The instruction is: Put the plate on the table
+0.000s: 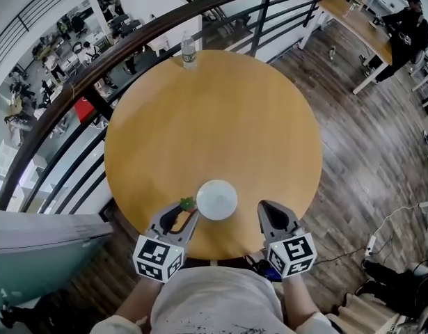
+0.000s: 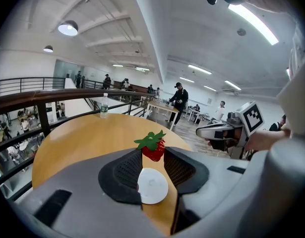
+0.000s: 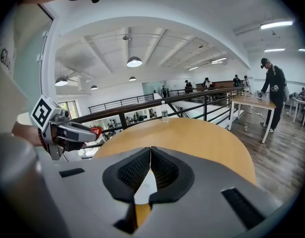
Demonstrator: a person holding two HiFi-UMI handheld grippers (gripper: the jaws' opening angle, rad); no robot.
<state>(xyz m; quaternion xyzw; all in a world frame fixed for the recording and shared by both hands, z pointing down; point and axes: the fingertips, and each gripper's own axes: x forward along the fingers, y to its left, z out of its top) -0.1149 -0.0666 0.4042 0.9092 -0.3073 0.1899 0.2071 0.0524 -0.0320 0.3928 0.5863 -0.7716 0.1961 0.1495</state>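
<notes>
A small white plate (image 1: 216, 199) lies flat on the round wooden table (image 1: 220, 110), close to its near edge. My left gripper (image 1: 188, 211) sits just left of the plate and is shut on a red strawberry (image 2: 153, 149) with green leaves, held at the jaw tips. Under those jaws the plate (image 2: 152, 186) shows. My right gripper (image 1: 264, 207) is to the right of the plate, apart from it. Its jaw tips (image 3: 150, 151) meet with nothing between them, so it is shut. A strip of the plate (image 3: 144, 188) shows below them.
A water bottle (image 1: 189, 50) stands at the table's far edge. A dark curved railing (image 1: 74, 82) runs behind and left of the table, with a drop to a lower floor beyond. A person (image 1: 405, 26) is at another table at the far right. Wooden floor surrounds the table.
</notes>
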